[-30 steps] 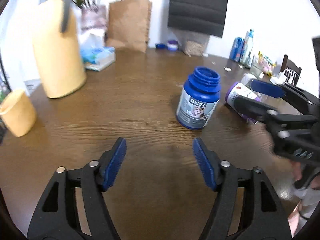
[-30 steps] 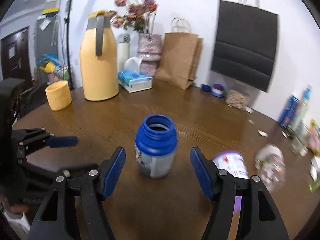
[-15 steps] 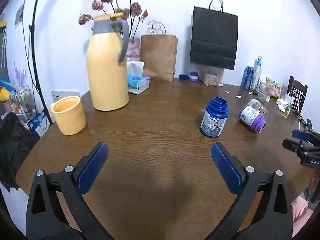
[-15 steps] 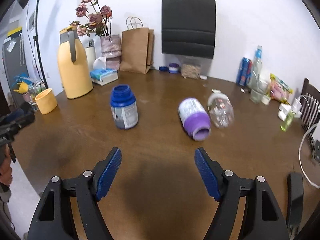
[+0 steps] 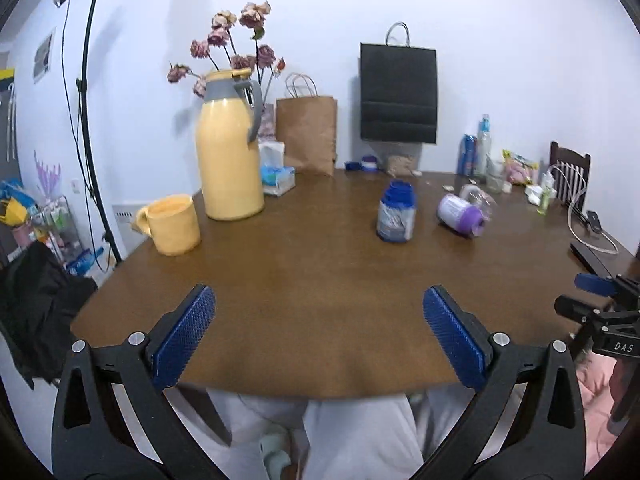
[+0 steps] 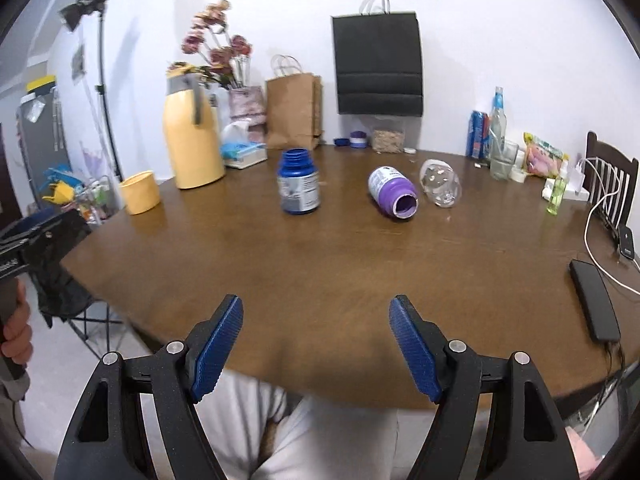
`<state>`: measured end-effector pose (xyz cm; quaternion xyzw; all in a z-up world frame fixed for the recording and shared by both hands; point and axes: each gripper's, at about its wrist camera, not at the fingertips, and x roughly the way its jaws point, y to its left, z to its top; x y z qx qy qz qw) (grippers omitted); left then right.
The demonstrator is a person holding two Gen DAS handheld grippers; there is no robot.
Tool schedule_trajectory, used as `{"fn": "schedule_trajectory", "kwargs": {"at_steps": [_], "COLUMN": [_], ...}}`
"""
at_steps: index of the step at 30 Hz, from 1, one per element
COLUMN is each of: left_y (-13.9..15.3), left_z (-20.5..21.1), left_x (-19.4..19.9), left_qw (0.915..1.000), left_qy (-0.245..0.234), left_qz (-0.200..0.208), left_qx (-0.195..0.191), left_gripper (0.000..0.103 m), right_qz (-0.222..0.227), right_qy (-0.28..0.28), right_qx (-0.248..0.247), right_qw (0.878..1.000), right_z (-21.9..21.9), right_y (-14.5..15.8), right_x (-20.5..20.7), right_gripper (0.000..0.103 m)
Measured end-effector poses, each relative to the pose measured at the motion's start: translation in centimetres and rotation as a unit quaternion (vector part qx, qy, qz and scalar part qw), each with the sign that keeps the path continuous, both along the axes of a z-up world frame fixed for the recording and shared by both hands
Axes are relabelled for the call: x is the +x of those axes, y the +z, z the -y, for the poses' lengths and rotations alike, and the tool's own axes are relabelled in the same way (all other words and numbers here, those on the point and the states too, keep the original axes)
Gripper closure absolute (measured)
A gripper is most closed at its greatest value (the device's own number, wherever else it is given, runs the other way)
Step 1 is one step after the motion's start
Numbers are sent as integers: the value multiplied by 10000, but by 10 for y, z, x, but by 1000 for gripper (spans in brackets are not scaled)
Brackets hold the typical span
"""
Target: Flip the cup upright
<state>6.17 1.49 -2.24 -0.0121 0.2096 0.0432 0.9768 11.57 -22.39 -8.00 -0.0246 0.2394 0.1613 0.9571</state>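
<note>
Here, left gripper (image 5: 319, 330) and right gripper (image 6: 316, 346) hover at table (image 6: 320, 264) edge, jaws apart, empty. Blue jar (image 6: 298, 187) upright mid-table; purple jar (image 6: 393, 192) and clear cup (image 6: 441, 188) on sides beside it.

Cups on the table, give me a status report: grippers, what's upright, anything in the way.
Left gripper and right gripper open, empty, at the near table edge. Blue cup upright; purple cup and clear cup on their sides. Nothing in the way.

1. Blue bottle (image 6: 299, 187) stands upright, mouth open, label facing forward, centre-left of the frame.
2. Purple-capped bottle (image 6: 393, 191) lies on its side.
3. Clear cup (image 6: 441, 182) lies tipped, touching it.
</note>
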Motion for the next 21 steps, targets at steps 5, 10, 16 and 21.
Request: {"fn": "schedule_trajectory", "kwargs": {"at_steps": [5, 10, 16, 21], "left_y": [-10, -11, -6, -5], "left_z": [18, 18, 15, 23], "left_x": [-15, -22, -26, -30], "left_qw": [9998, 9995, 9990, 9993], "left_qy": [-153, -1, -28, -127], "left_qz": [-79, -52, 105, 165], "left_qx": [-113, -306, -427, -315], "left_gripper": [0, 0, 0, 0], "right_qz": [214, 241, 203, 285], "right_qy": [94, 142, 208, 219], "right_qx": [64, 313, 282, 287], "right_qw": [9997, 9991, 9992, 9989], "right_z": [-11, -14, -17, -17], "right_y": [-1, -2, -4, -2], "right_x": [-26, -30, -29, -32], "right_gripper": [23, 23, 23, 23]}}
